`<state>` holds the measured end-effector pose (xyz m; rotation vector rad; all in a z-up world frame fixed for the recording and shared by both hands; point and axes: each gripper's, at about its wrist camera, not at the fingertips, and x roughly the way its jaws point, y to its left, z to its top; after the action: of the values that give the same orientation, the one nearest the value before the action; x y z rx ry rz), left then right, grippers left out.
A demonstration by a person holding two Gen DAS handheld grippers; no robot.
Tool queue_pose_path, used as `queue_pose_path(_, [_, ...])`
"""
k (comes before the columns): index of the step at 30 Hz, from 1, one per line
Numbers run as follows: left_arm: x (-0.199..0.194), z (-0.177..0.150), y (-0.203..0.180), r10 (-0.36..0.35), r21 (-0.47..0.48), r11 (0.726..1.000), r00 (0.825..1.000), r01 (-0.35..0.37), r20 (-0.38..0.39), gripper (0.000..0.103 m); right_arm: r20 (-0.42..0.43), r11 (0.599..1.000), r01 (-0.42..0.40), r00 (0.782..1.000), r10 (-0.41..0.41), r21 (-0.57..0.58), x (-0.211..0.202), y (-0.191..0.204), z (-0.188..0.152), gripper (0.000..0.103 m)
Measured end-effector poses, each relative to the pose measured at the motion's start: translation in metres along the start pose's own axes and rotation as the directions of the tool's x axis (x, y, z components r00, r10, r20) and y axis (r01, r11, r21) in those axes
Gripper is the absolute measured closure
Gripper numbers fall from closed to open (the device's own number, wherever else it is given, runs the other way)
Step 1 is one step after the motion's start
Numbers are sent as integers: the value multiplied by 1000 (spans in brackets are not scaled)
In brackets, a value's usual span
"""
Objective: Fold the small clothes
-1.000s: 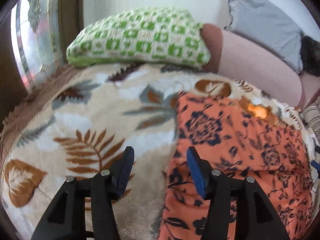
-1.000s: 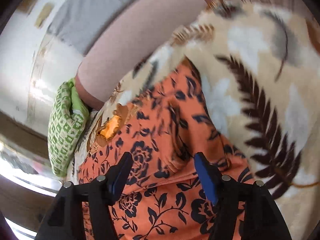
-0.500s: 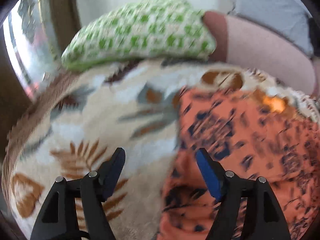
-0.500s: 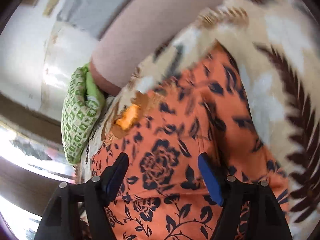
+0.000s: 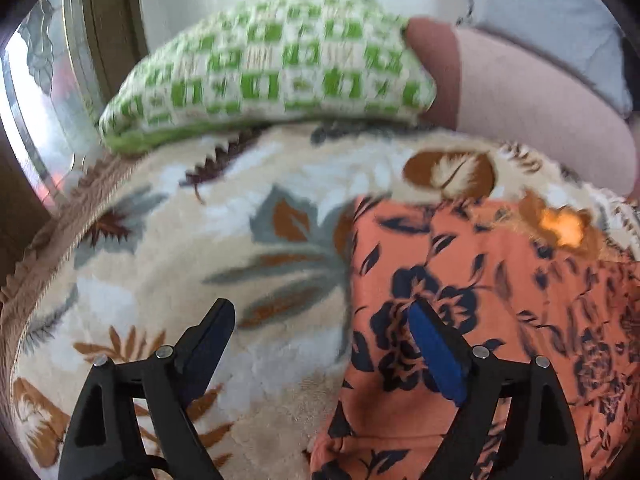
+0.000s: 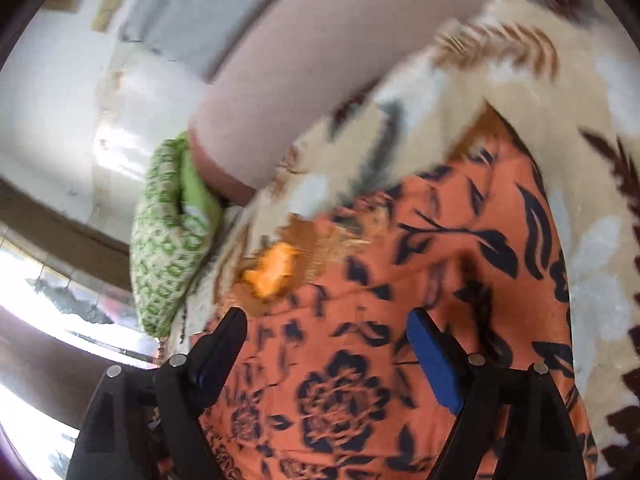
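- An orange garment [image 5: 500,300] printed with dark blue flowers is shown lying flat on a cream blanket [image 5: 168,272] patterned with brown and grey leaves.
- In the left wrist view, the garment is seen from about 2 o'clock to 5 o'clock of the frame; its straight left edge is seen running from the centre down toward 6 o'clock.
- The left gripper [image 5: 320,320] is shown with its fingers spread wide and nothing between them. Its left finger is seen over the bare blanket, its blue-padded right finger over the garment, so that the garment's edge lies between the two.
- In the right wrist view, the garment [image 6: 440,280] is seen filling the frame from the centre to 6 o'clock, with the blanket [image 6: 592,280] exposed from 12 to 4 o'clock.
- The right gripper [image 6: 324,326] is likewise shown with fingers spread wide and empty, both over the printed cloth. Whether they touch it cannot be told.
- A bright orange patch [image 6: 272,268] is seen at the garment's far edge, just beyond the right gripper's left finger; what it is cannot be told.
- A green-and-white checked cushion [image 5: 272,68] is seen at 12 o'clock in the left wrist view, resting on the far end of the blanket, against a pink bolster [image 5: 532,104] at 2 o'clock.
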<state>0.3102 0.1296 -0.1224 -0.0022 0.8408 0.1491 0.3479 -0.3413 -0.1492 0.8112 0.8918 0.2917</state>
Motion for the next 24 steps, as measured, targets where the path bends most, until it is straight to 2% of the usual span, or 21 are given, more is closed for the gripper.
queue_pose_path(1, [3,0,-2,30,25,999,1000,-30,-3,13,-2,1000,-4,1000,4,-5,0,-1,-1,17])
queue_pose_path(2, [15,-2,-5,84,58,995,996,-82,-38,13,-8,1000,11,1000,-11,-9,3,-4,-2,14])
queue_pose_path(3, [31,-5,-3,89,61,995,991,-83,-102,13,-30,997,75,997,-75,0,14,-15,-1,13])
queue_pose_path(4, [33,-5,3,56,11,998,992,-55,-111,13,-55,997,77,996,-75,24,23,-23,-1,13])
queue_pose_path(6, [24,0,10,38,-41,998,994,-43,-105,13,-32,998,59,998,-58,27,20,-18,-1,14])
queue_pose_path(10, [-8,-1,8,38,15,999,999,-37,-31,13,1,998,51,999,-51,-34,-11,5,-10,13])
queue_pose_path(15, [-65,-25,29,-22,-36,999,999,24,38,13,66,998,47,997,-44,-47,-72,9,-51,13])
queue_pose_path(20, [-124,-68,47,-48,-88,995,997,53,56,13,100,992,98,991,-90,-77,-129,11,-102,13])
queue_pose_path(24, [-158,-103,55,-79,-118,989,996,83,39,13,113,986,135,986,-124,-96,-169,14,-148,13])
